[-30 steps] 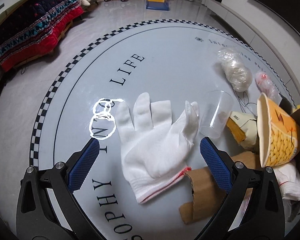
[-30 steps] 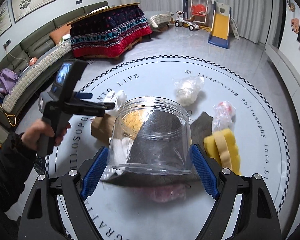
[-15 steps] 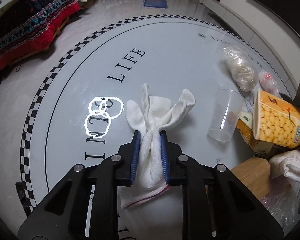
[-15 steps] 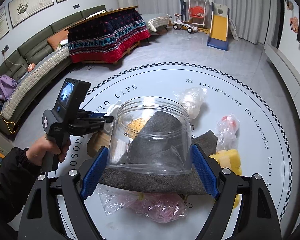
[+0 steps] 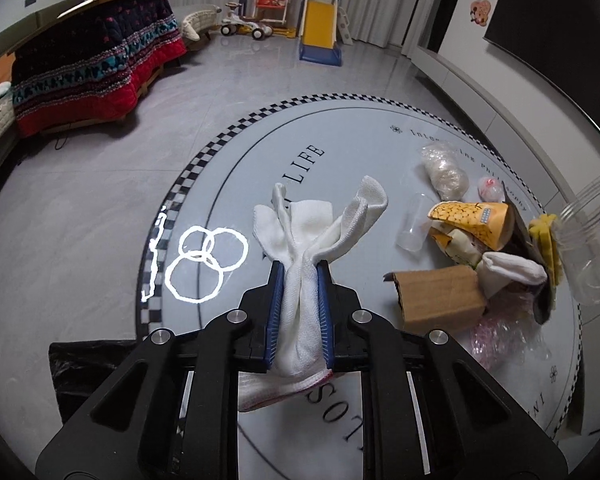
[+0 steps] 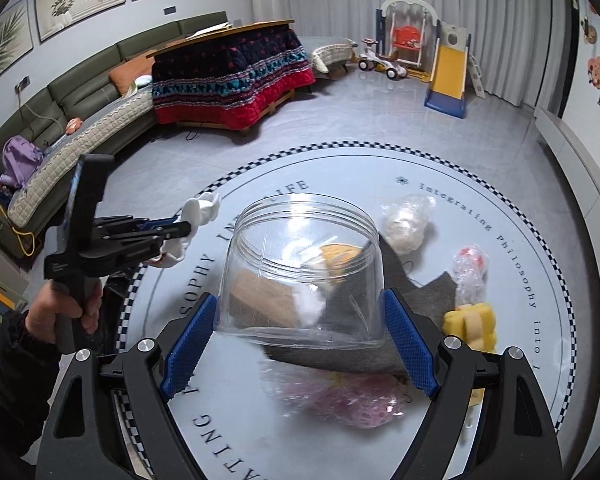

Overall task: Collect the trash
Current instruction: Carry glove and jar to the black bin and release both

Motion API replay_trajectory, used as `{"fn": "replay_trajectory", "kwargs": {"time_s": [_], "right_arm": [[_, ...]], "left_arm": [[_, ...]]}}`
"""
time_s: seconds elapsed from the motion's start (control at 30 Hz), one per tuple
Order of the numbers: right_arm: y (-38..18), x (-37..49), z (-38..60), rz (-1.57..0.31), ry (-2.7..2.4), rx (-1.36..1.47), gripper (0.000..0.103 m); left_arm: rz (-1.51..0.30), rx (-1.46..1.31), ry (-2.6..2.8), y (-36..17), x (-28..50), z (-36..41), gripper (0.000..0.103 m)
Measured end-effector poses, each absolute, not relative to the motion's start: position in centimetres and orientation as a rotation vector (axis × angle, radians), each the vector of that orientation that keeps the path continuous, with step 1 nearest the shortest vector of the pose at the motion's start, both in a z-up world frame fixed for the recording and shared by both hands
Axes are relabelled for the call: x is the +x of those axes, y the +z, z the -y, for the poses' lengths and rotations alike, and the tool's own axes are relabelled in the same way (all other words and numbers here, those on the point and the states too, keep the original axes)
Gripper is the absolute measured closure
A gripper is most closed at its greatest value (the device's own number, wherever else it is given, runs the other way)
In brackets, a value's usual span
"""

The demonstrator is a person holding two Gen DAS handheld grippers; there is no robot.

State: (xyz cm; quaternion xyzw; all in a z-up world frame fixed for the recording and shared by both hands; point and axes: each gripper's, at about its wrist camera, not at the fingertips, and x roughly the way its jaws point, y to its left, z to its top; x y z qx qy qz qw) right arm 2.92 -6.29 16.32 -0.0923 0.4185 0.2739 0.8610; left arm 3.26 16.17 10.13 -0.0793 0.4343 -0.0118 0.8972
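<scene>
My left gripper (image 5: 299,280) is shut on a white cloth glove (image 5: 316,224), which hangs bunched between the blue pads, lifted off the round table (image 5: 260,168). From the right wrist view the same left gripper (image 6: 180,227) shows at the left with the glove (image 6: 198,210), above the table's left edge. My right gripper (image 6: 300,312) holds a clear plastic jar (image 6: 304,264) between its wide-set pads, mouth pointing away; the jar (image 5: 592,236) also shows at the right edge of the left wrist view.
A heap of trash lies on the table: a cardboard piece (image 5: 440,296), a yellow patterned paper cup (image 5: 472,220), a clear cup (image 5: 414,224), wrapped plastic bundles (image 5: 444,172), a yellow sponge (image 6: 470,324), grey felt (image 6: 420,292), pink wrap (image 6: 340,396). A black bag (image 5: 84,364) lies below the table's left edge.
The left gripper closed on the flat glove, then lifted it off the table and drew back to the left. The right gripper rose a little with the jar.
</scene>
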Motion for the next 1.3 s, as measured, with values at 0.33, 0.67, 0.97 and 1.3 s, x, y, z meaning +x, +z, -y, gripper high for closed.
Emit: {"fn": "replay_trajectory", "kwargs": {"time_s": [0.33,0.67,0.97,1.3], "right_arm": [[15.9,-1.6,-2.7,-0.897,0.721,-0.256,0.019],[13.1,-6.7,-14.1,-0.961,0.924,-0.325,0.019],[8.9,-9.3,-23.1,-1.088,1.066,-0.35,0.019],[6.2,-9.2,-27.4,-1.154,1.08,-0.35,0.017]], "left_arm": [[-0.843,-0.211,0.06,12.3,-7.8,-22.3,0.086],[-0.834,-0.304,0.249,11.2,-17.7,-29.9,0.086],[-0.883,-0.399,0.398,7.8,-23.2,-35.5,0.086],[-0.967,-0.408,0.57,4.2,-24.2,-38.0,0.006]]}}
